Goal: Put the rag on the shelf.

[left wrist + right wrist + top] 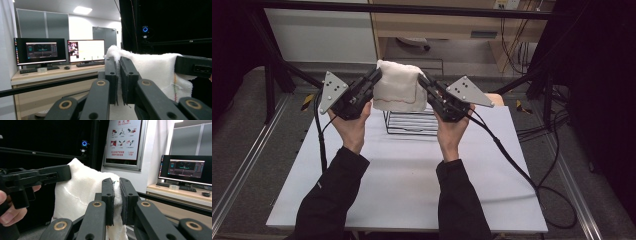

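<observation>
Both top corners of a white towel point(398, 88) are pinched, one by the left gripper point(376, 76) and one by the right gripper point(424, 80), so it's held up above a wire rack point(411, 123) near the table's point(407, 180) far edge.

One white towel point(398, 88), one wire rack point(411, 123), two monitors point(40, 51), one poster point(123, 140).

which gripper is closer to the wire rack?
Right, slightly. The right gripper holds the towel above the wire rack's right side; the left gripper is up and left of it.
</observation>
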{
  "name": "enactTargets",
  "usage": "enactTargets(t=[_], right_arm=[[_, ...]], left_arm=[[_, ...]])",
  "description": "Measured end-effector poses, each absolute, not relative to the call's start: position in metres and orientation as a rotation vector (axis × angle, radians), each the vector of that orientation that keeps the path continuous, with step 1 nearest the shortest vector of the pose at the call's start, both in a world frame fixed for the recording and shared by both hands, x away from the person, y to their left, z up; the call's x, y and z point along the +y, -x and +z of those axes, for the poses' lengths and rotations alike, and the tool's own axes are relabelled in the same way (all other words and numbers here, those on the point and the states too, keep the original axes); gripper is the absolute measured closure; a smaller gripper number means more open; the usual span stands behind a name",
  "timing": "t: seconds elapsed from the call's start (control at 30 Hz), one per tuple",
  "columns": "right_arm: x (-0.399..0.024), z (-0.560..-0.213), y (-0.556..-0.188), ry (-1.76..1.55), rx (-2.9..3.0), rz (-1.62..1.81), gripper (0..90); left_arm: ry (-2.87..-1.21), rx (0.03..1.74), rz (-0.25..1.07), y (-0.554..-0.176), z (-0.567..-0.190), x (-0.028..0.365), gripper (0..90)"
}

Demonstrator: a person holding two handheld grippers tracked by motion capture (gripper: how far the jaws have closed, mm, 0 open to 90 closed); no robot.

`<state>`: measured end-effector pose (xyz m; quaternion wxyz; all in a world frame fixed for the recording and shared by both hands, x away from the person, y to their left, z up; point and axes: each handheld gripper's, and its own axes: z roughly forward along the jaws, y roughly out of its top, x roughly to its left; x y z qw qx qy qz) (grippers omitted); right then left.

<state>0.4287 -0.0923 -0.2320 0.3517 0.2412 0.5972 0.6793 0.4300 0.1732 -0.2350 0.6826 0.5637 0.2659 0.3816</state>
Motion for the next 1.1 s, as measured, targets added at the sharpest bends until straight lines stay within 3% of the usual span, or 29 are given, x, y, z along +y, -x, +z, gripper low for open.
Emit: enactTargets(t=[1.1], right_arm=[[-0.098, -0.186, -0.476, -0.634, 1.488, 1.726, 83.4]], left_arm=[[-1.234, 0.592, 0.879, -0.479, -0.19, 0.16, 84.8]])
